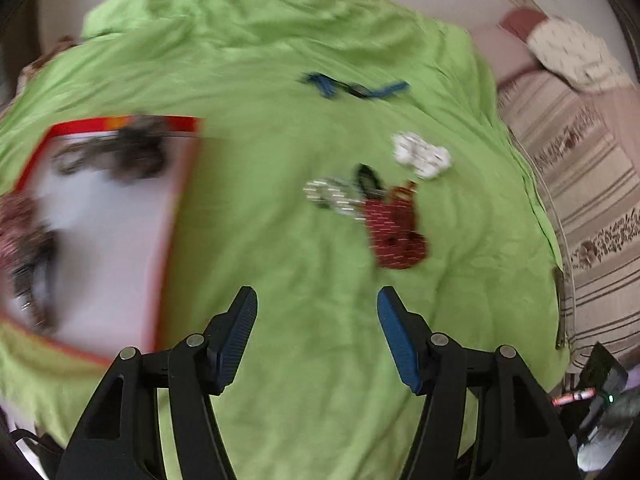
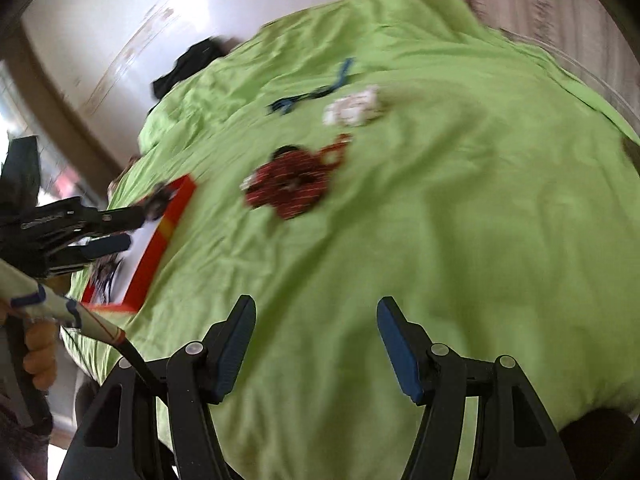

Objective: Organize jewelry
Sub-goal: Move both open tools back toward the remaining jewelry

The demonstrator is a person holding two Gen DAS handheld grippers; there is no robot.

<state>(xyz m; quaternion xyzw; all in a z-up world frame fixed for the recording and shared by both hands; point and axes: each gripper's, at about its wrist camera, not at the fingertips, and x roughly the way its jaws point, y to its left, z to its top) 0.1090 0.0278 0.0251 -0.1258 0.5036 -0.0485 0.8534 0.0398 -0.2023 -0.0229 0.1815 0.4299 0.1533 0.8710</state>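
Some dark jewelry already lies in your tray (image 1: 172, 216) at left; red (image 1: 394, 232), white (image 1: 422, 154), blue (image 1: 356, 87) pieces remain at center. Left gripper (image 1: 317, 334) and right gripper (image 2: 316, 346) are wide open, empty.

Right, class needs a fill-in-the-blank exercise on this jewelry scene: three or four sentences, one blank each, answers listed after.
1. The jewelry lies on a cloth coloured ____.
2. The tray has a border coloured ____.
3. Both the left gripper and the right gripper are ____, holding nothing.
4. The white piece lies beyond the dark ____ piece.

Missing words: green; red; open; red
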